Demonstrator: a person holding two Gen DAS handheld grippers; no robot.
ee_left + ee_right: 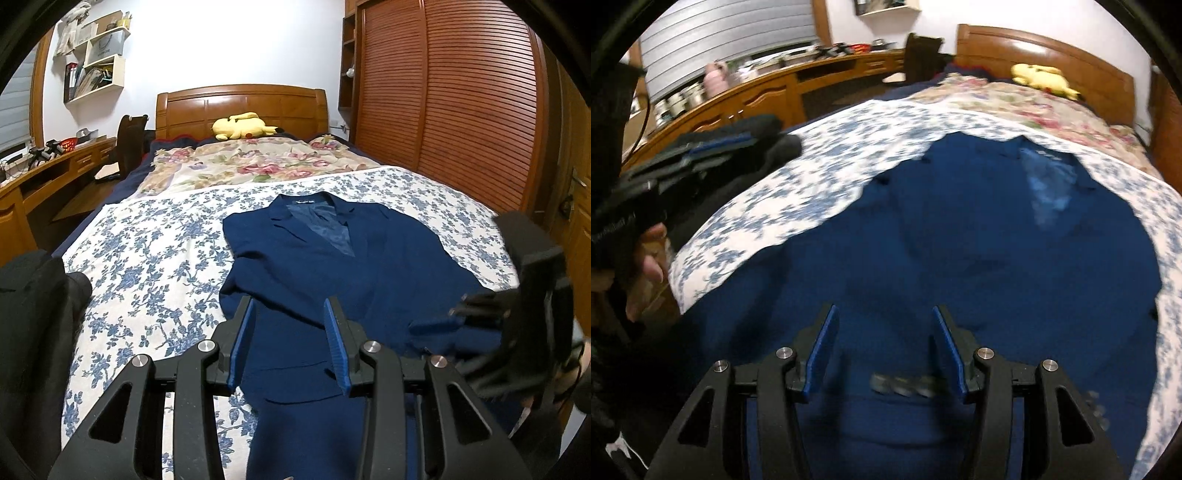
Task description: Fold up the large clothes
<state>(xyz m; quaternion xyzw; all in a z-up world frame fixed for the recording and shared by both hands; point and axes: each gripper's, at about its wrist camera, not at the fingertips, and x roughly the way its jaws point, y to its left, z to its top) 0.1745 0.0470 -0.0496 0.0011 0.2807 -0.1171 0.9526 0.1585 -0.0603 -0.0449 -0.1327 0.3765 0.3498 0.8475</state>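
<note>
Lying collar-up at 12 o'clock, the navy jacket (332, 258) rests flat on the floral bedspread (147, 266). Left gripper (291, 314) fingers spread over its hem, pinching nothing. Right gripper (882, 317), at 3 o'clock, likewise spread and empty above the cloth.

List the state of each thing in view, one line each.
Navy jacket: lying face up on the bed, collar open, not fully folded.
Left gripper: open, over the jacket hem, gripping nothing.
Right gripper: open, above the jacket.
Wardrobe doors: closed.
Yellow plush toy: lying by the headboard.
</note>
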